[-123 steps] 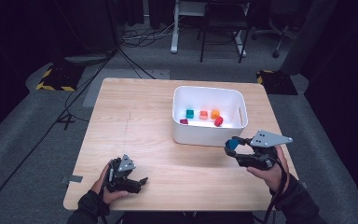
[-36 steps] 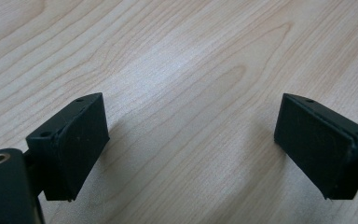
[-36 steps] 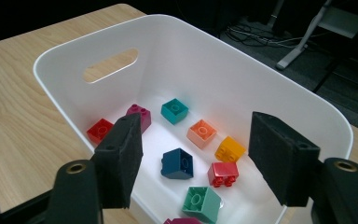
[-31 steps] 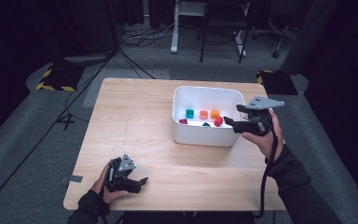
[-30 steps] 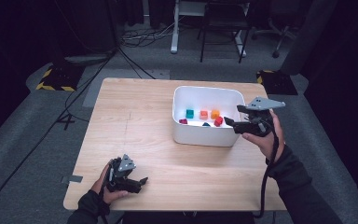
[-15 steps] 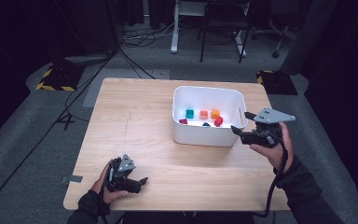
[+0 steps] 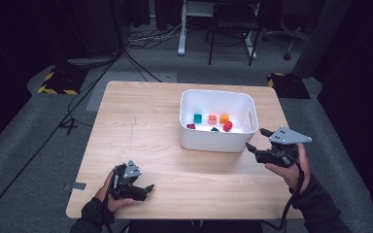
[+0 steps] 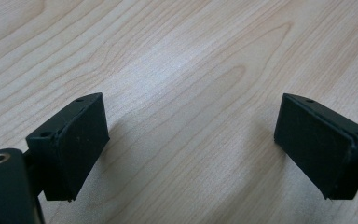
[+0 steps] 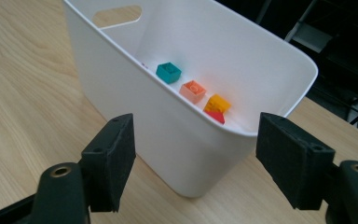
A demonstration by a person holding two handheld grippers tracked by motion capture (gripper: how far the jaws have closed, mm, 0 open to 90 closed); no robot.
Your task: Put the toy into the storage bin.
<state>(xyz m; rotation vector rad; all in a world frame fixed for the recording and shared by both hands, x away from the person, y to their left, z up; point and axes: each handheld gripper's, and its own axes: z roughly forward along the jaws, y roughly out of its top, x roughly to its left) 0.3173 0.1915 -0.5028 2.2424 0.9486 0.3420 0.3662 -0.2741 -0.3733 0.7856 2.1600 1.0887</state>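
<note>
1. A person's right claw [image 7: 254, 147] is hovering at the near right corner of a white rectangular plastic bin [image 7: 217, 141], jaws spread wide and gripping nothing.
2. The bin is sitting toward the far right part of the light wooden desk [image 7: 150, 126], just short of its right edge.
3. In the right gripper view, the bin's [image 9: 177, 135] corner is standing between the parted jaws, not touching either.
4. Small plastic bricks are lying inside the bin: a teal brick [image 9: 168, 72], a salmon-orange brick [image 9: 192, 91], a yellow-orange brick [image 9: 216, 103] and a red brick [image 9: 216, 116].
5. The left claw [image 7: 145, 190] is resting near the desk's near left corner, its jaws wide apart over bare wood and holding nothing.
</note>
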